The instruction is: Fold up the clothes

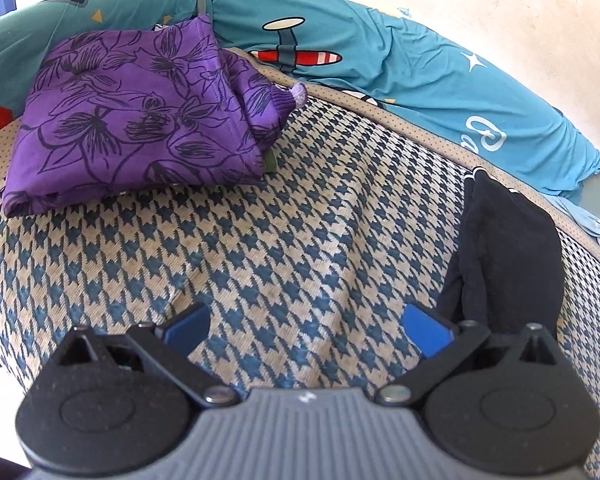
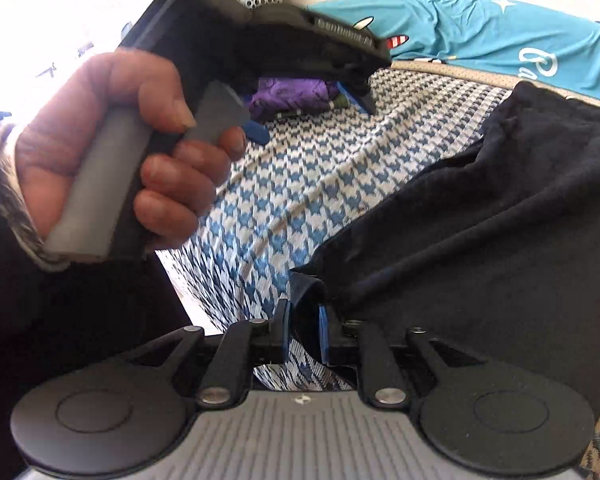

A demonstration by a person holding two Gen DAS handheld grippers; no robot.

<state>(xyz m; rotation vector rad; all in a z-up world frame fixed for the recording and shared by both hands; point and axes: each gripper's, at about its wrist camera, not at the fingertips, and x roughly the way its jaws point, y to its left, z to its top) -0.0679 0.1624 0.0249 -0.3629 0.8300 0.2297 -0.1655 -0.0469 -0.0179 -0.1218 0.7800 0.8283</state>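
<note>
1. Black garment point(image 2: 480, 216) is lain on the houndstooth cloth point(image 1: 300, 240), near its right edge.
2. Right gripper point(image 2: 304, 328) is set narrow at the garment's near corner; whether the pads pinch the corner cannot be told.
3. Left gripper point(image 1: 304, 328) is held wide and empty, just left of the garment, likely for a second hold.
4. Folded purple garment point(image 1: 140, 120) is parked well beyond the black garment, judged done.

Lit by soft daylight in both views. Blown out to white glare at upper left of the right wrist view, behind the hand point(image 2: 116, 152). Bent hard by the fisheye lens toward the edges, corners darkened. Blurred slightly on the checked bedcover point(image 2: 300, 184); kept sharp on the purple cloth point(image 1: 128, 116).
</note>
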